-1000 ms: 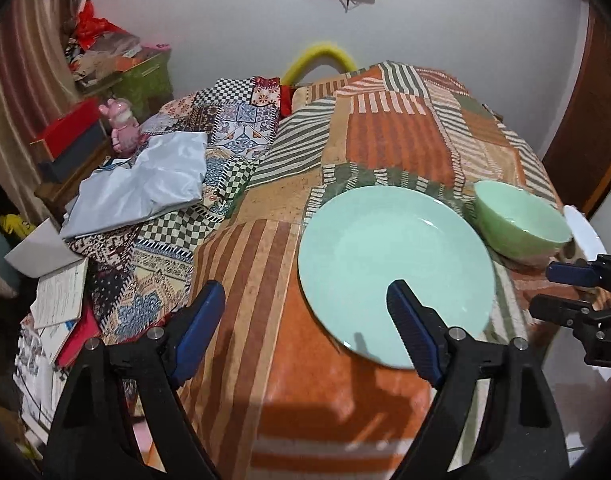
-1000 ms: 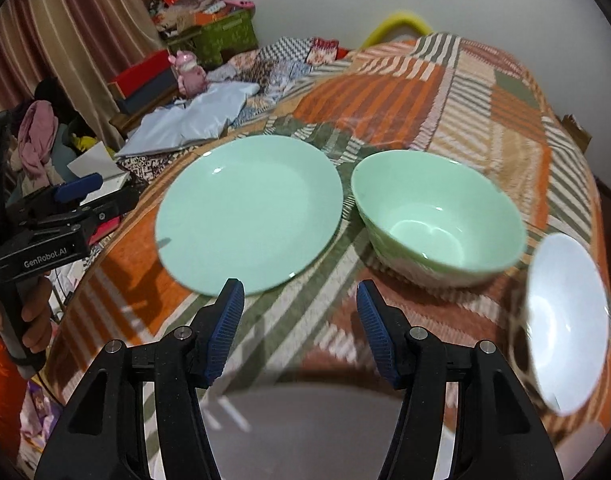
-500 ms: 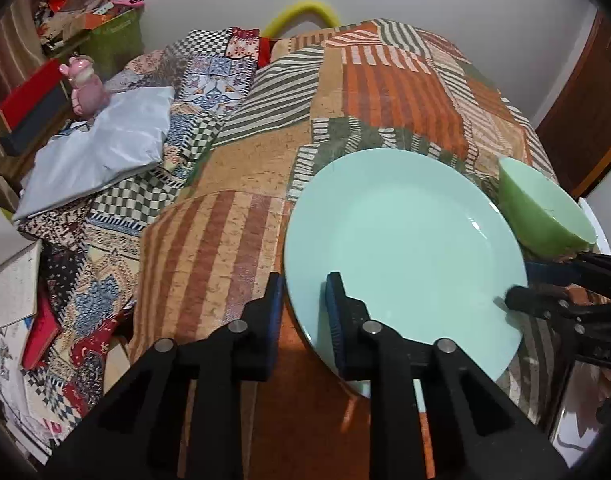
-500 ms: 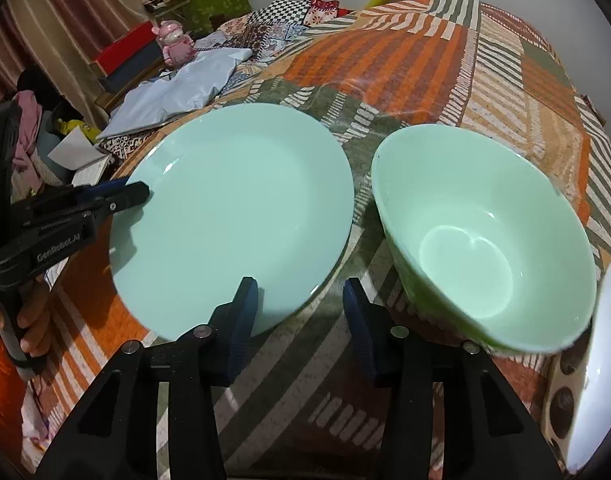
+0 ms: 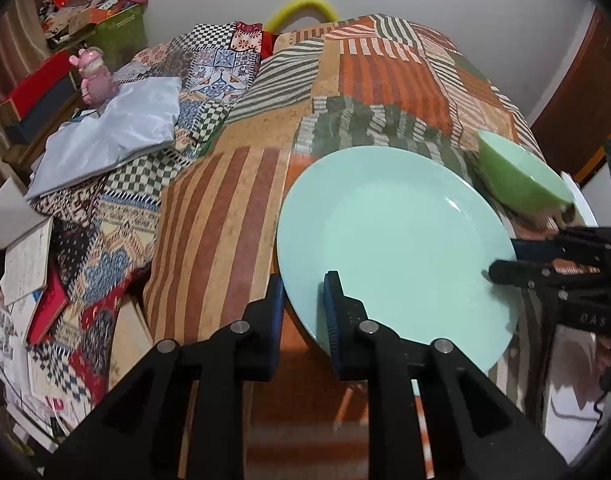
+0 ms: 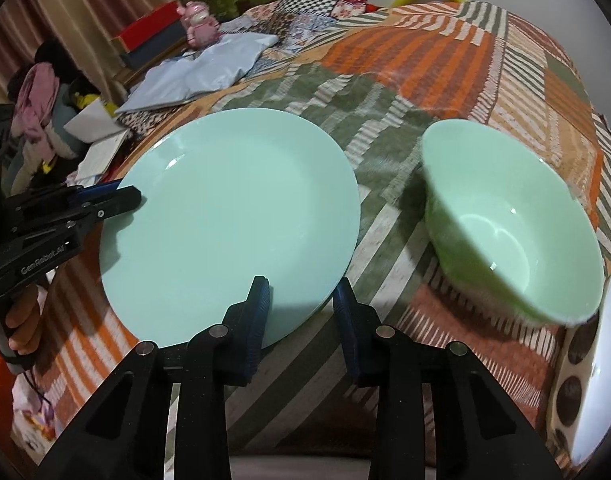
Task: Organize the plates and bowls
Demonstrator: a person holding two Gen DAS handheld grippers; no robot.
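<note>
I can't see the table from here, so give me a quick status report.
Left claw shut on green plate rim. Right claw closing around its opposite rim, pads not yet pressing. Green bowl beside plate, apart.

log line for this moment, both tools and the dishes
left tool: shut on plate rim | right tool: closing, plate edge between fingers | bowl: beside plate, untouched
</note>
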